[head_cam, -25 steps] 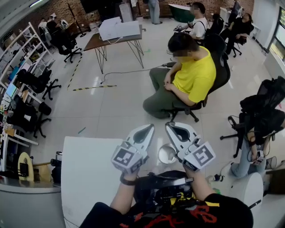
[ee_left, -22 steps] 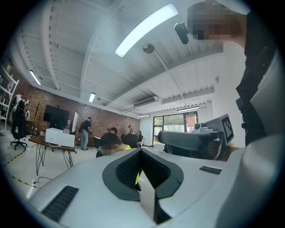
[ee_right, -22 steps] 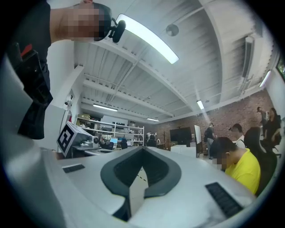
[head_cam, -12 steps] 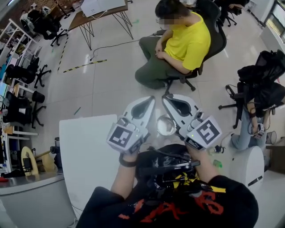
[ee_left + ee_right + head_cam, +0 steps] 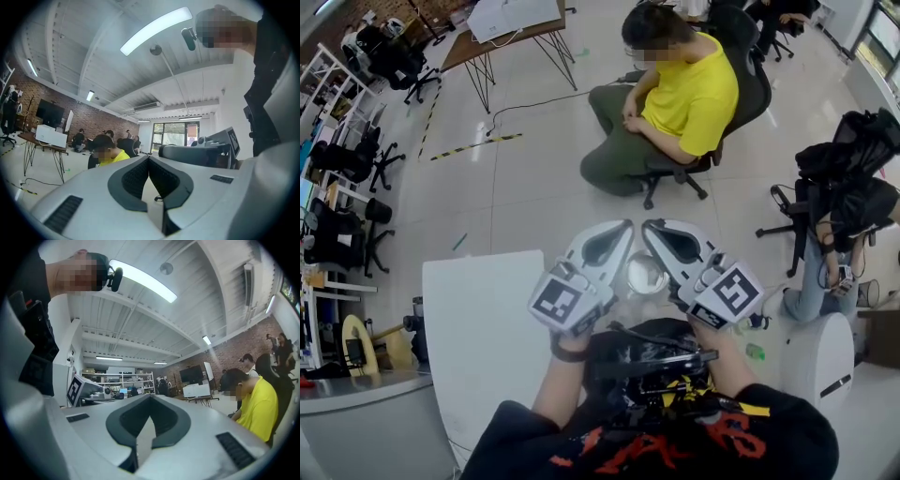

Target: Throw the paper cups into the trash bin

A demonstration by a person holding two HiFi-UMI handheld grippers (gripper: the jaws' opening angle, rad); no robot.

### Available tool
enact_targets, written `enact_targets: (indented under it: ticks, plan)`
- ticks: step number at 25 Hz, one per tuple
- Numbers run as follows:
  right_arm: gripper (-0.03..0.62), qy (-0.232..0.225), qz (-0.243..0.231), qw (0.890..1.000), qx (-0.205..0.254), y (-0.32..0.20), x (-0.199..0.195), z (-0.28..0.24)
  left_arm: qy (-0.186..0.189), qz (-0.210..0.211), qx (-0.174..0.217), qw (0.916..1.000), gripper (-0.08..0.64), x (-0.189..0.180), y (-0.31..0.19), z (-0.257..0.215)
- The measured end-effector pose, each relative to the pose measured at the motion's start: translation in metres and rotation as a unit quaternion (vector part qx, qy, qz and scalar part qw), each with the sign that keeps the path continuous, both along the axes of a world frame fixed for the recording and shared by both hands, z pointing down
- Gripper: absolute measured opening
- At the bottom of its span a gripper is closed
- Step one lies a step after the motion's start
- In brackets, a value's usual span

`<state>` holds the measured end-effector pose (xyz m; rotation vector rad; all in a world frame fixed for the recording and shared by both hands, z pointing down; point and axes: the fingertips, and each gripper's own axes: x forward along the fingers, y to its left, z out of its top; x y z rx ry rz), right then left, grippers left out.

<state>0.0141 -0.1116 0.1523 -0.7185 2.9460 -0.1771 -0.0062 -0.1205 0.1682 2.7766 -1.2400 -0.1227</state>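
The left gripper point(image 5: 619, 231) and the right gripper point(image 5: 654, 229) are held side by side close in front of the person, both pointing level toward the far side of the room, with their tips almost touching each other. In the left gripper view the left gripper point(image 5: 149, 158) has its two jaws pressed together at the tips with nothing between the pads. In the right gripper view the right gripper point(image 5: 151, 397) is closed the same way and carries nothing.

In the head view, a round open container point(image 5: 647, 275) with a pale, shiny rim shows in the gap between the two grippers, below them. I cannot tell from this view whether it is the trash bin or a paper cup. Neither gripper touches it.

A white table point(image 5: 478, 337) stands on the near left, just beside the left gripper. Farther off, a person in a yellow shirt point(image 5: 694, 89) sits on an office chair point(image 5: 755, 75) on the light floor point(image 5: 525, 187), well apart from the grippers
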Motion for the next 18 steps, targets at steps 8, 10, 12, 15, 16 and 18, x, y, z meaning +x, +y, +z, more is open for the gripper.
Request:
enact_targets:
  ticks: [8, 10, 12, 15, 16, 18]
  plan:
    - [0.002, -0.020, 0.001, 1.000, -0.011, 0.003, 0.010, 0.002, 0.016, 0.019, -0.014, 0.9996, 0.003, 0.009, 0.005, 0.001]
    - [0.002, -0.024, 0.002, 1.000, -0.013, 0.004, 0.012, 0.002, 0.013, 0.020, -0.019, 0.9995, 0.003, 0.011, 0.006, 0.002]
    - [0.002, -0.027, 0.002, 1.000, -0.015, 0.004, 0.013, 0.002, 0.006, 0.018, -0.028, 0.9994, 0.003, 0.011, 0.009, 0.004]
    - [0.002, -0.031, -0.001, 0.999, -0.018, 0.003, 0.017, 0.002, 0.005, 0.016, -0.018, 0.9997, 0.003, 0.015, 0.010, 0.003]
    - [0.002, -0.032, -0.002, 0.999, -0.019, 0.003, 0.020, 0.003, 0.003, 0.015, -0.018, 0.9997, 0.005, 0.017, 0.010, 0.003]
    - [0.002, -0.033, -0.004, 0.999, -0.022, 0.002, 0.026, 0.005, -0.008, 0.012, -0.026, 0.9995, 0.004, 0.023, 0.011, 0.005]
